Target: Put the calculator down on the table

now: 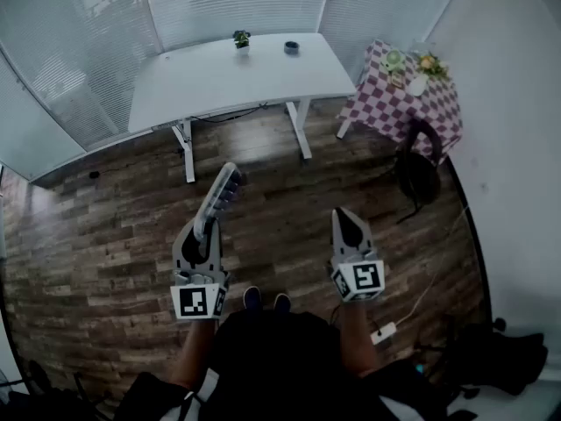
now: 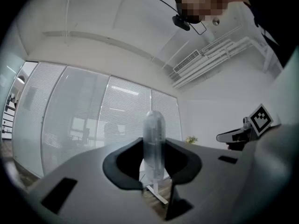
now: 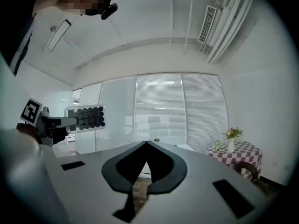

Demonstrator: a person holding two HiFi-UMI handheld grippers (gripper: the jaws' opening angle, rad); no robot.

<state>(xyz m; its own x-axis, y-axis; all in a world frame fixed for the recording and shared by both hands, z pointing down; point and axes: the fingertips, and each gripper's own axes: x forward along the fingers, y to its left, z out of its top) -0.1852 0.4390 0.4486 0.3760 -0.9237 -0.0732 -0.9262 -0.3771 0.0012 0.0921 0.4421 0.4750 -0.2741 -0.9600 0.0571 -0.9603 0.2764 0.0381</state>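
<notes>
The calculator (image 1: 223, 193) is off the table: your left claw (image 1: 207, 228) is clamped on its lower end, and it sticks out ahead of the claw with its dark keys facing your right side. In the left gripper view you see it edge-on, a pale slab upright between the two pads, which press on either face. Your right claw (image 1: 347, 219) is drawn together at the tips with nothing in it, level and apart from the left one. Both hang over the wooden floor (image 1: 105, 235). The white table (image 1: 219, 82) stands well ahead of you, bare in the middle, with a small potted plant (image 1: 241, 39) and a dark round thing (image 1: 291, 47), too small to name, near its far edge. So the setting down is not yet begun. As I judge it, you have the whole approach to the table, the lowering and the release left.
</notes>
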